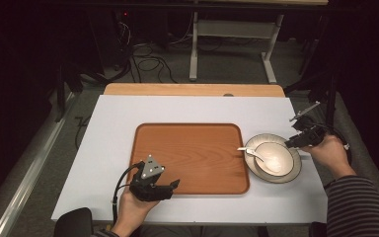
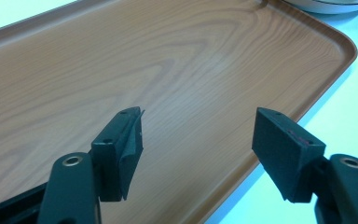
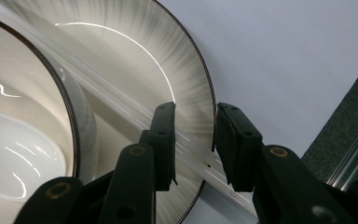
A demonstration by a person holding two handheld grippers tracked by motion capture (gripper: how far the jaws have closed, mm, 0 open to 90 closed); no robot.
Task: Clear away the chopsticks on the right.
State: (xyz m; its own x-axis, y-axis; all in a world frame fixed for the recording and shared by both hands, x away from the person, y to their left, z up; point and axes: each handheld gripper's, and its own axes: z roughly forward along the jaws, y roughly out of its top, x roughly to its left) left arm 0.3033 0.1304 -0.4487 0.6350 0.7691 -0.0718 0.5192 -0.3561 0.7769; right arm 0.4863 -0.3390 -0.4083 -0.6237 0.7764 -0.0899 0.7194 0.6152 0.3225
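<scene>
While hovering spread wide and empty over the wooden tray point(image 2: 168, 70), left gripper point(image 2: 198, 140); right gripper point(image 3: 196, 140), jaws narrowly parted, straddling the plate point(image 3: 186, 74) rim beside the bowl point(image 3: 23, 140); spoon point(image 1: 252, 152) lying across the bowl, seen from above.

1. Rectangular brown wood-grain tray point(image 1: 190, 155), centre frame: smooth, faint sheen.
2. Round cream glazed plate point(image 3: 186, 88) and bowl point(image 3: 23, 135): glossy.
3. White tabletop point(image 1: 108, 143): matt, smooth.

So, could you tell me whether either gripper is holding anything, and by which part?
Nothing is held. The left gripper stands open above the tray; the right gripper is open too, its jaws astride the rim of the plate, not closed.
</scene>
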